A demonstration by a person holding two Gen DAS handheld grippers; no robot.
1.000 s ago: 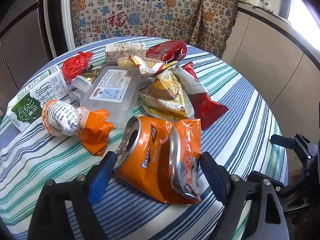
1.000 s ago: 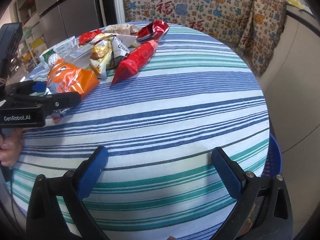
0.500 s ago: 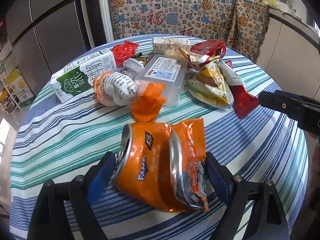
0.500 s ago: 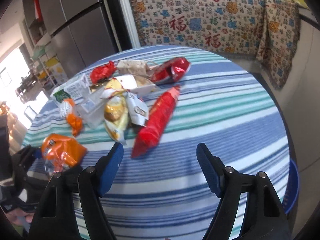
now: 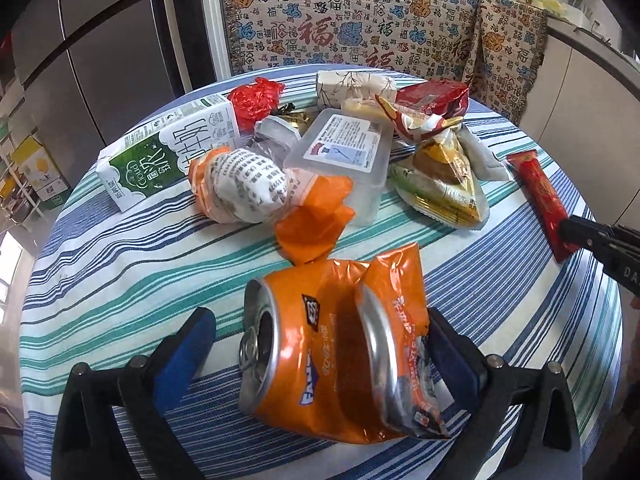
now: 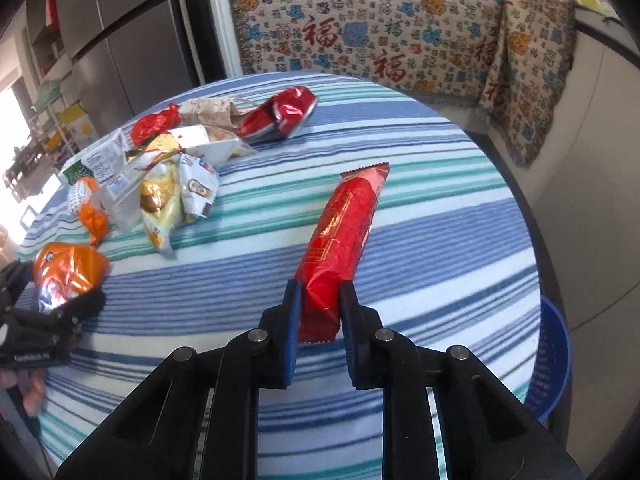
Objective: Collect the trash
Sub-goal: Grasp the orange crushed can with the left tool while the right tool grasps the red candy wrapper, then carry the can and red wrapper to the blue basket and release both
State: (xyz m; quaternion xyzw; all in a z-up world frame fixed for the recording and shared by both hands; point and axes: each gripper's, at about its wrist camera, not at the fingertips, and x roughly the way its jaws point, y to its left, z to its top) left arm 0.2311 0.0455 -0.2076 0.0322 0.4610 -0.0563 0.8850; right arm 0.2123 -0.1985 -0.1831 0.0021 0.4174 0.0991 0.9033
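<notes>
My left gripper [image 5: 320,344] holds a crushed orange Fanta can [image 5: 320,360] with an orange snack bag [image 5: 400,320] pressed against it, above the striped round table [image 5: 120,264]. The right finger touches the bag; a gap shows between the left finger and the can. My right gripper [image 6: 320,300] is shut on the near end of a long red wrapper [image 6: 344,232]. In the left wrist view the wrapper [image 5: 540,196] lies at the right with the right gripper's tip on it. The can also shows in the right wrist view [image 6: 68,268].
A trash pile sits on the table's far side: a green-white milk carton [image 5: 168,152], a clear plastic box [image 5: 344,152], a crumpled orange-white wrapper [image 5: 248,188], snack bags [image 5: 440,176] and red wrappers [image 5: 256,100]. A blue basket [image 6: 548,360] stands below the table's right edge.
My right gripper moved in over the long red wrapper and closed on its near end. My left gripper kept hold of the can and bag and pulled back a little.
</notes>
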